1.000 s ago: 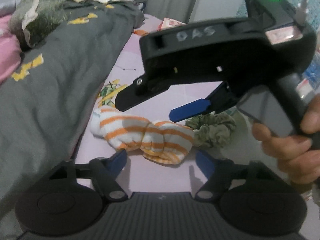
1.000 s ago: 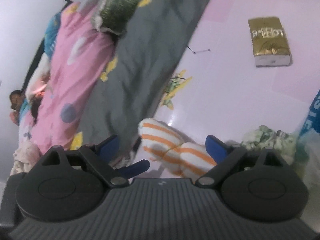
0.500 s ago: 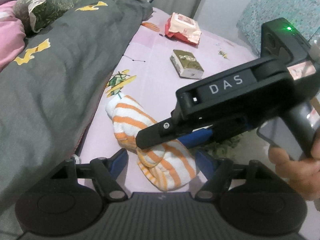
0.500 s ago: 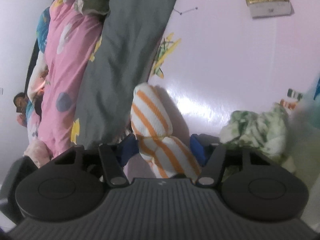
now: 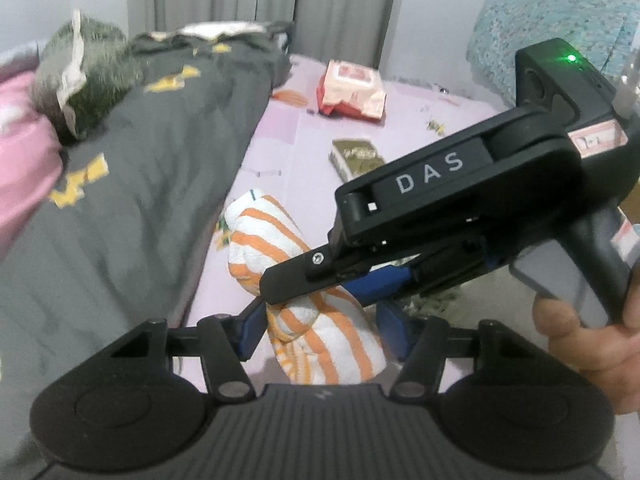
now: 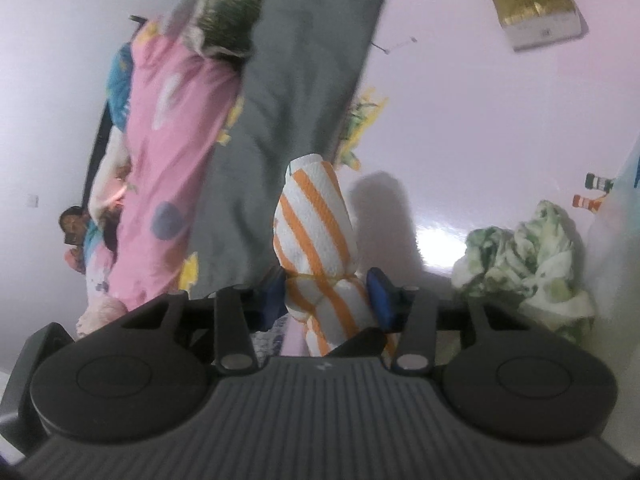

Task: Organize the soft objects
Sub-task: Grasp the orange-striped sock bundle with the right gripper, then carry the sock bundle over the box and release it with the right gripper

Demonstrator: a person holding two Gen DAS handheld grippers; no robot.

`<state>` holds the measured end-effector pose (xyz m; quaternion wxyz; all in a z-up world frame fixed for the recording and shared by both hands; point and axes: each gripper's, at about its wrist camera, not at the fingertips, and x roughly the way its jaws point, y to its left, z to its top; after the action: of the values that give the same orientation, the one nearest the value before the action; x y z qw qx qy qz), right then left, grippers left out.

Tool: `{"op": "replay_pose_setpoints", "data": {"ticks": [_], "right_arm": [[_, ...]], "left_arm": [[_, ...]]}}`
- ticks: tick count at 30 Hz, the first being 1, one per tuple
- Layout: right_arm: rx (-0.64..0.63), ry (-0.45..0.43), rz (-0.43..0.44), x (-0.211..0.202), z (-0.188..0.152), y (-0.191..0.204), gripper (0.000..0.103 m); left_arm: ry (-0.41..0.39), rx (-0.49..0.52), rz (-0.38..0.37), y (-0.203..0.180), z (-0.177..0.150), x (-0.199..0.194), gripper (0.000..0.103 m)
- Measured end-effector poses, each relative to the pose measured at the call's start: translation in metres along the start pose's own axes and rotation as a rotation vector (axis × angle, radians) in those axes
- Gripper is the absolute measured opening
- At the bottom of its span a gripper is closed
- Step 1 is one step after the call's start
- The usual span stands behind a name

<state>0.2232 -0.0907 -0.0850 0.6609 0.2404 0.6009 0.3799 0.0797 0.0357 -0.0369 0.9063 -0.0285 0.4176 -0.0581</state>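
Observation:
An orange-and-white striped cloth bundle [image 5: 280,240] [image 6: 312,220] lies on the pink sheet [image 5: 280,148] beside the grey blanket. My left gripper [image 5: 324,332] straddles its near lobe, jaws closing. The right pad touches it and a thin gap shows at the left pad. My right gripper [image 6: 326,296] [image 5: 316,296] comes in from the right. Its jaws are closing too, and its pads press on the bundle's narrow waist. A person's hand [image 5: 592,340] holds its handle. A crumpled green-and-white cloth [image 6: 528,256] lies to the right, mostly hidden in the left wrist view.
The grey blanket [image 5: 140,200] [image 6: 280,80] runs along the left, with a pink blanket [image 6: 172,140] beyond it. A gold packet [image 5: 356,156] [image 6: 528,0] and a red-and-white wipes pack [image 5: 352,92] lie farther up the sheet. A teal pillow [image 5: 560,20] stands at the back right.
Both grippers' jaws have narrowed around the striped bundle. The right gripper came down onto its waist. The bundle turned from lying crosswise to pointing away from the left camera.

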Motion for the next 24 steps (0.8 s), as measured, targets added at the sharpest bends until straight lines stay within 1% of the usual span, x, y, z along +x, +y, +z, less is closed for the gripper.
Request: {"op": "replay_pose_setpoints", "data": {"ticks": [7, 10, 12, 16, 20, 22, 24], "right_arm": [[-0.041, -0.084, 0.064, -0.038, -0.01, 0.021, 0.044], [-0.064, -0.131, 0.08, -0.063, -0.014, 0.03, 0.044], [-0.076, -0.17, 0.084, -0.086, -0.018, 0.035, 0.044], [-0.085, -0.261, 0.068, -0.139, -0.034, 0.035, 0.044], [-0.044, -0.358, 0.029, -0.205, -0.063, 0.013, 0.043], [-0.008, -0.392, 0.003, -0.234, -0.079, -0.003, 0.043], [0.03, -0.434, -0.035, -0.263, -0.098, -0.021, 0.043]], "left_arm": [[-0.091, 0.067, 0.036, -0.024, 0.014, -0.036, 0.06], [-0.136, 0.106, 0.026, -0.04, 0.023, -0.05, 0.06], [-0.163, 0.138, 0.002, -0.054, 0.031, -0.059, 0.06], [-0.206, 0.217, -0.081, -0.093, 0.044, -0.072, 0.06], [-0.239, 0.294, -0.215, -0.143, 0.05, -0.076, 0.061], [-0.232, 0.342, -0.285, -0.173, 0.052, -0.071, 0.061], [-0.206, 0.399, -0.356, -0.206, 0.053, -0.065, 0.061]]}}
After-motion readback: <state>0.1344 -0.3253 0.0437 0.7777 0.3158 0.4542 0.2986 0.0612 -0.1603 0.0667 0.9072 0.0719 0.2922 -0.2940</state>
